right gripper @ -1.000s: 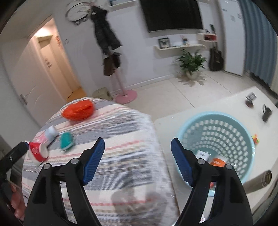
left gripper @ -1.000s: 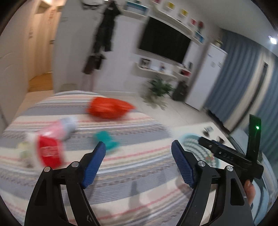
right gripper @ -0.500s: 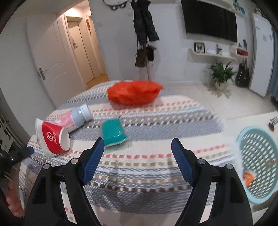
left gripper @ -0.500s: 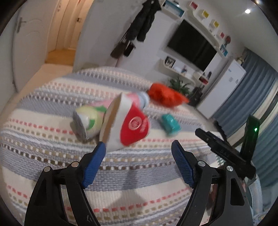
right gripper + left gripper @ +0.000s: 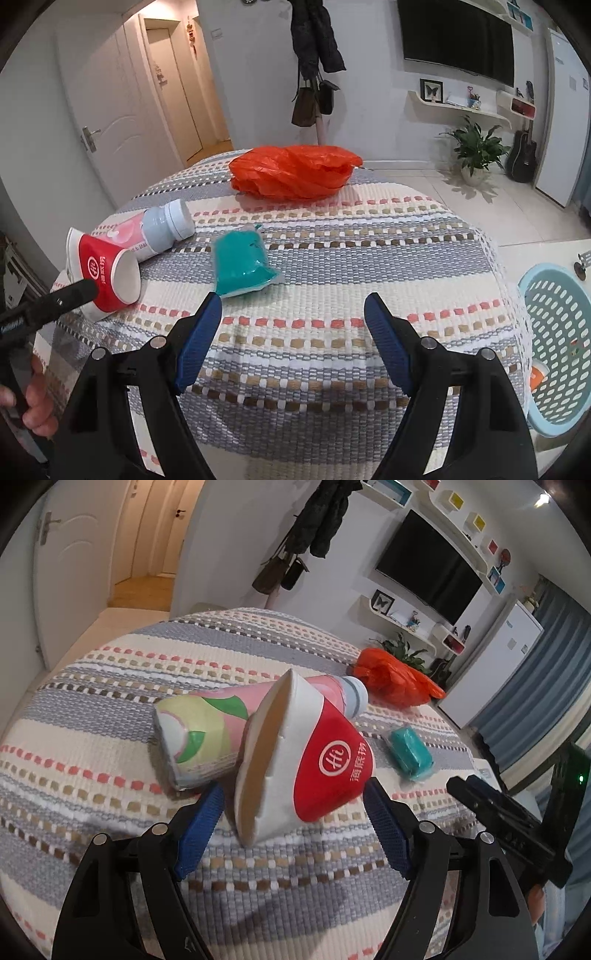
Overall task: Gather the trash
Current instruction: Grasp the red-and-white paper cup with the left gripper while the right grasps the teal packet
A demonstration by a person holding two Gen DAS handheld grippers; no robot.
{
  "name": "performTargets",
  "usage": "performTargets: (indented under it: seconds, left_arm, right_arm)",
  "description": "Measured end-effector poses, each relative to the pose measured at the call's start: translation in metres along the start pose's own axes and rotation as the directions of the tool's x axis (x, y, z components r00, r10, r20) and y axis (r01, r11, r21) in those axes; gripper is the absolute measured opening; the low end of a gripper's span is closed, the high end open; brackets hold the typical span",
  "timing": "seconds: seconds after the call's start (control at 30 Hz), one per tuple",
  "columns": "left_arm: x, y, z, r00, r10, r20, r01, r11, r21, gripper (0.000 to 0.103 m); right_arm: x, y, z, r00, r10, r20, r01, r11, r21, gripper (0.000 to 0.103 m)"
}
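Only the right wrist view shows the blue basket [image 5: 554, 354] – off the striped cloth [image 5: 332, 332]. Both grippers, left [image 5: 293, 818] and right [image 5: 293, 338], gape unclenched; the squashed red cup [image 5: 295, 760] sits between the left's jaws, against the pink bottle [image 5: 210, 727] behind it.

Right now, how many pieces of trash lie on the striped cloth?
4. The red paper cup at the left edge, the pink bottle touching it behind, the teal packet mid-cloth, and the orange bag at the far side. More may be hidden.
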State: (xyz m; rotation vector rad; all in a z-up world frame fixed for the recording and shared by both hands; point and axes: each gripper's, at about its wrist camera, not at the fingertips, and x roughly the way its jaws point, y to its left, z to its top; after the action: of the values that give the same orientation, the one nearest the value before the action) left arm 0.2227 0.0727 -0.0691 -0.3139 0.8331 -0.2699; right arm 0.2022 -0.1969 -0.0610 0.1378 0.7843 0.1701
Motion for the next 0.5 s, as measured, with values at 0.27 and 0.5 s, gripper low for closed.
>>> performTargets:
  seconds: [0.27,0.5]
  left_arm:
    - [0.025,0.001,0.007,0.997,-0.071,-0.008,0.071,0.997,-0.004,0.053]
    - [0.020,-0.017,-0.006,0.997,-0.077,0.021,0.075,0.993,0.088,0.029]
  right_arm:
    - [0.002,0.001,0.000,1.000,-0.005,-0.010,0.005,1.000,-0.008,0.075]
    - [-0.002,0.002,0.000,1.000,0.004,-0.012,-0.004,1.000,-0.010,0.075]
